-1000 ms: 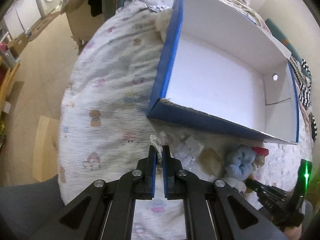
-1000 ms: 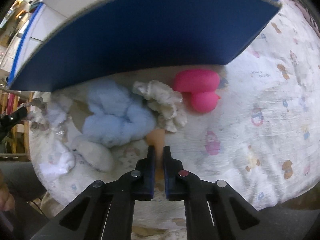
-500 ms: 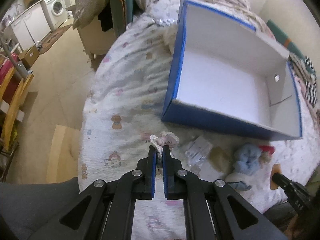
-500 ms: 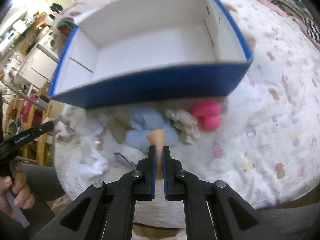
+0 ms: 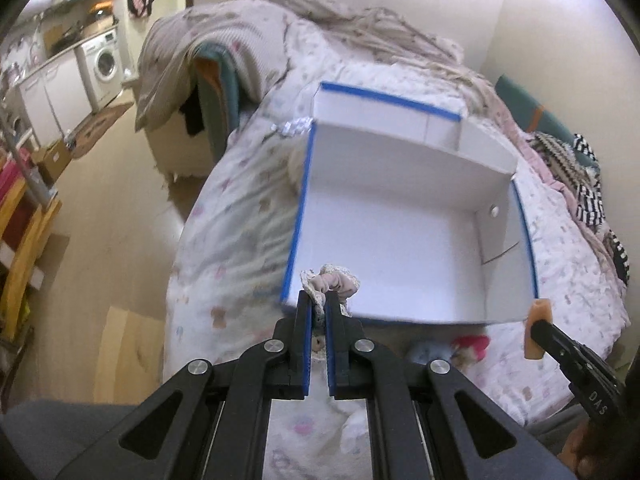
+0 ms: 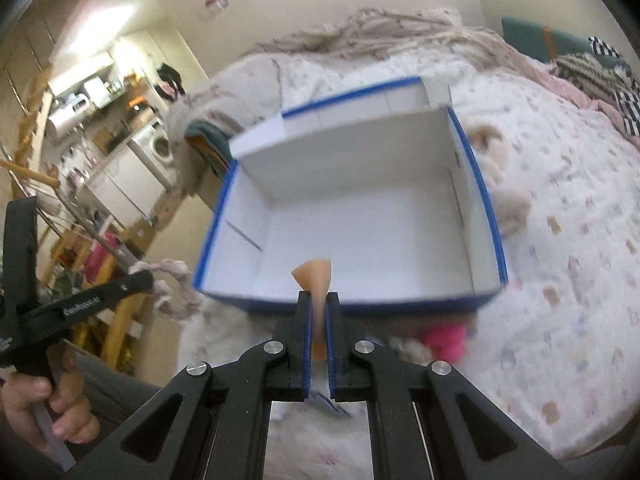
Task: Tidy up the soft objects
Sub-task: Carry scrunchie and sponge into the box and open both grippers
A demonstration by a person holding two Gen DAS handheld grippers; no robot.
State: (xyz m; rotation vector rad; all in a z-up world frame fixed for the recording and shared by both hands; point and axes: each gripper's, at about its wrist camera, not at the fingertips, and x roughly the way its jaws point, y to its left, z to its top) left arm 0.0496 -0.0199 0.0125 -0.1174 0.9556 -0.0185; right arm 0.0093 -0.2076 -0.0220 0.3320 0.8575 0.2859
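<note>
Left wrist view: the left gripper (image 5: 319, 300) has its jaws pinched tight on one pale pink scrunchie (image 5: 331, 281) with a lace edge, held in the air in front of the near left corner of one blue box (image 5: 298, 216). The box is open, white inside, and nothing shows on its floor. It sits on a bed quilt (image 5: 236, 216) printed with small bears. Below the box's near wall, three soft things lie on the quilt: one light blue fluffy piece (image 5: 424, 354), one bright pink piece (image 5: 472, 343) and one small cream piece between them, too blurred to name. At the right edge the right gripper (image 5: 538, 332) enters, clamped on one peach-coloured sponge (image 5: 538, 330) held just outside the box's near right corner. One washing machine (image 5: 105, 65) stands in the far room.

Right wrist view: the right gripper (image 6: 319, 300) is closed tight on the same peach-coloured sponge (image 6: 314, 276), whose wider end stands up in front of the box's near wall. The one blue box (image 6: 486, 208) lies open beyond it. Two soft things show beneath the near wall: the bright pink piece (image 6: 444, 338) and a cream ruffled piece (image 6: 406, 346). One cream plush shape (image 6: 506, 196) lies against the box's right wall. At the left, the left gripper (image 6: 150, 278) holds the scrunchie (image 6: 176, 284) off the box's near left corner, and one hand (image 6: 52, 412) grips its handle.
</note>
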